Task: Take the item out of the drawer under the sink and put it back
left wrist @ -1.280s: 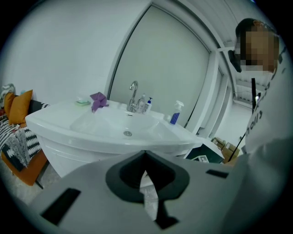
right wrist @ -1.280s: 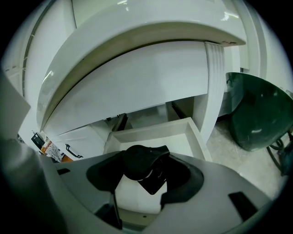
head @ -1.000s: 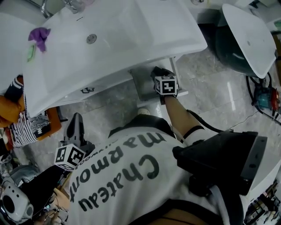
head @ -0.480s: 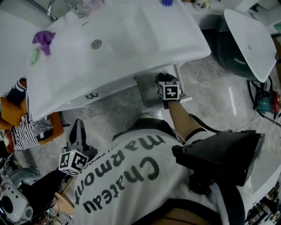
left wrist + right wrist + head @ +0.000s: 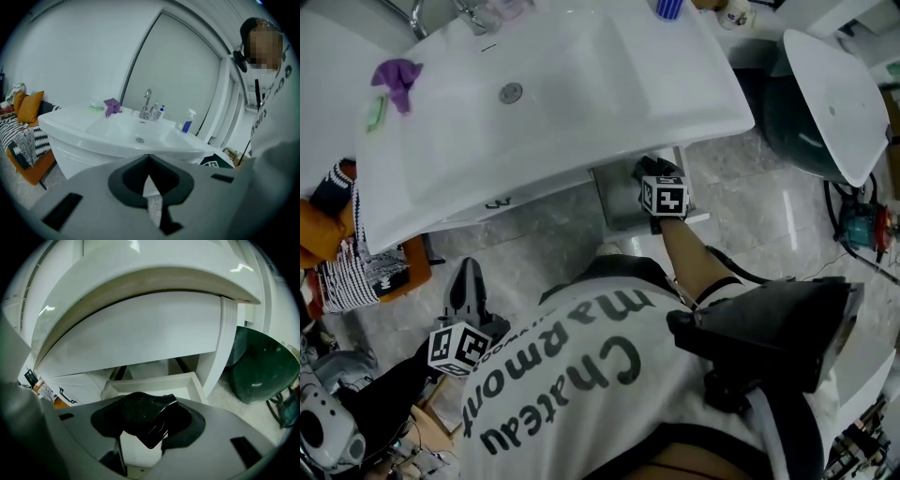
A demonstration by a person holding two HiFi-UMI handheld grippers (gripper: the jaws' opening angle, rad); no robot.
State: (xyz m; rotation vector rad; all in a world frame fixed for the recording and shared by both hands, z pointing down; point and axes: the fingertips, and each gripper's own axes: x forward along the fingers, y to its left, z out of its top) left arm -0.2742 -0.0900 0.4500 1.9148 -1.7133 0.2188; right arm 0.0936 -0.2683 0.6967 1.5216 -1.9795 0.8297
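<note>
Under the white sink [image 5: 553, 84] a white drawer [image 5: 619, 202] stands pulled out. My right gripper [image 5: 650, 171] hangs just over the drawer's front. Its jaws have just been closing and are shut on a glossy black item [image 5: 140, 416]. The right gripper view shows the drawer [image 5: 154, 383] open below that item, between the right gripper's [image 5: 146, 427] jaws. My left gripper [image 5: 467, 272] is low at the left, away from the sink, over the floor. It points toward the sink [image 5: 131, 136]. In its own view the left gripper [image 5: 149, 160] is shut and holds nothing.
A dark green tub with a white lid [image 5: 825, 94] stands to the right of the sink. An orange cushion and striped cloth [image 5: 356, 262] lie at the left. A second drawer with a black handle [image 5: 499, 202] is closed. A purple cloth [image 5: 397, 77] lies on the sink.
The head view has shifted a little, so the sink sits slightly lower right. Both grippers keep their places; the right one stays at the drawer with the black item.
</note>
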